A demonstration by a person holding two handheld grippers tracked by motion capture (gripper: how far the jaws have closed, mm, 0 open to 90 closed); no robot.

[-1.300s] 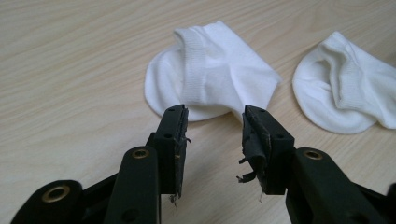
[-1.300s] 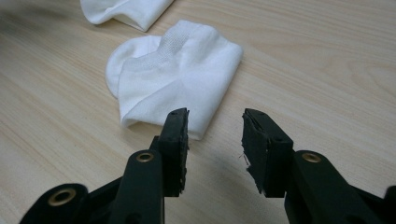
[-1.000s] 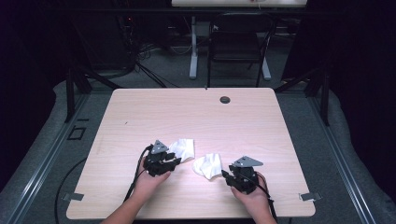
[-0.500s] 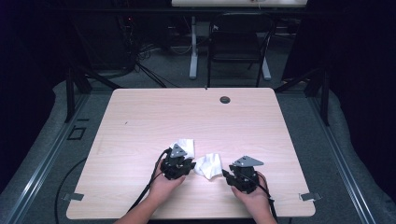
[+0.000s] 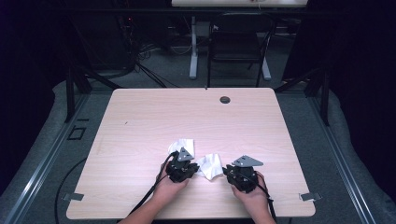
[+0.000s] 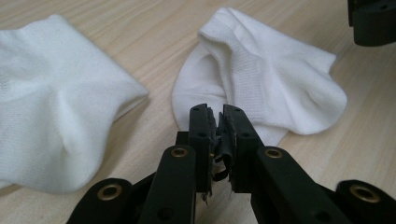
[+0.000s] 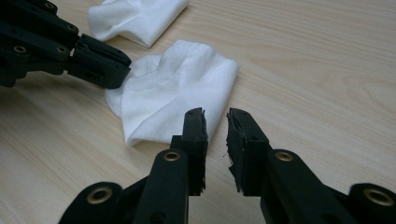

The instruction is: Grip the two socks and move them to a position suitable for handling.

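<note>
Two white ankle socks lie on the wooden table. The nearer sock is between my two grippers. My left gripper has just been closing and is now pinched on that sock's left edge, where the fabric puckers at the tips. My right gripper has also just been closing. A narrow gap remains between its jaws, nothing is in it, and the sock's corner lies just beyond the tips. The other sock lies behind the left gripper.
A round cable hole sits near the table's far edge. A dark chair and desk legs stand behind the table. Both hands rest close to the table's front edge.
My left gripper has moved right, away from the far sock, up to the nearer sock's edge. Its jaws have narrowed. The right hand has stayed where it was.
</note>
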